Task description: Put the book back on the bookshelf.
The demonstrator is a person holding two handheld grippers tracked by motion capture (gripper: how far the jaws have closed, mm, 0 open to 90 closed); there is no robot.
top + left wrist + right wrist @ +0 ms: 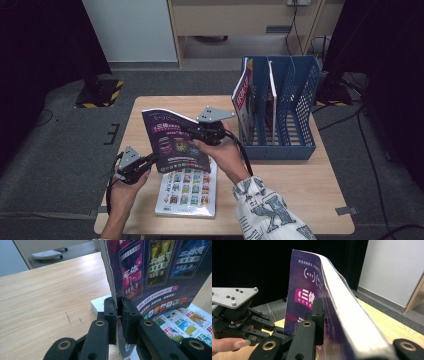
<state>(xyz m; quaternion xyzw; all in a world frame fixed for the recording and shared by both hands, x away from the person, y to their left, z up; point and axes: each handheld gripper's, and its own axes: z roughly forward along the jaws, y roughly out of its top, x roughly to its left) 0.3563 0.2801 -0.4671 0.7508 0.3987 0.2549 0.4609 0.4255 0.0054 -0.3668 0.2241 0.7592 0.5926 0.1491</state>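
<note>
We've got the purple glossy magazine (172, 140) lifted clear of the pale wooden table (295, 175), tilted above the white magazine with rows of little pictures (189, 192). Our left gripper (119, 305) at seven o'clock is clamped tight on its lower corner. Our right gripper (192, 129) at three o'clock pinches the edge, jaws together on it. The blue perforated plastic file rack (292, 107) stands at two o'clock, books upright in it.

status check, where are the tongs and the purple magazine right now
Left tongs shut on purple magazine at its lower corner; right tongs shut on its far edge. Magazine lifted over the book on the table. Path to blue rack looks clear.
</note>
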